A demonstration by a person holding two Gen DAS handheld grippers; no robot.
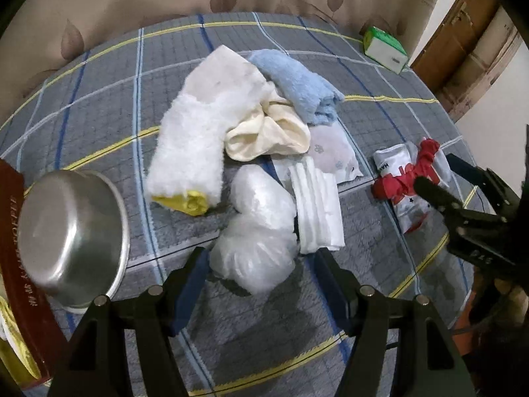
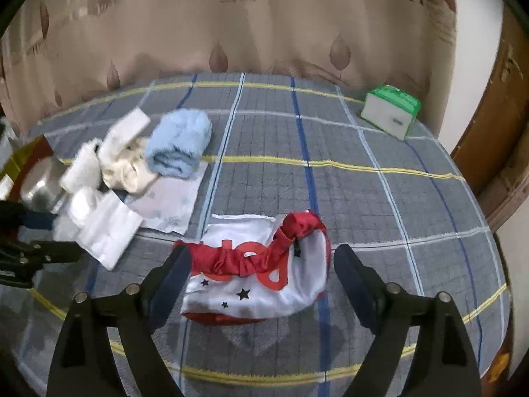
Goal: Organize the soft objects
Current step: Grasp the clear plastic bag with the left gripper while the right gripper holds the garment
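Plaid bedding (image 2: 363,178) in grey, blue and yellow covers the bed, with a leaf-print curtain (image 2: 231,26) behind. Spread wide, the right hand-held gripper (image 2: 263,261) hovers with the red-and-white cloth bag (image 2: 254,274) directly ahead between its fingers, not touching; the bag's long axis runs left to right, across the gap. The left hand-held gripper (image 1: 259,258), also spread, faces a crumpled clear plastic bag (image 1: 256,231) just ahead, beside the folded white cloth (image 1: 319,210). Farther out lie the fluffy white mitt (image 1: 195,142) and blue towel (image 1: 297,82). The right side is clearly nearer the red bag.
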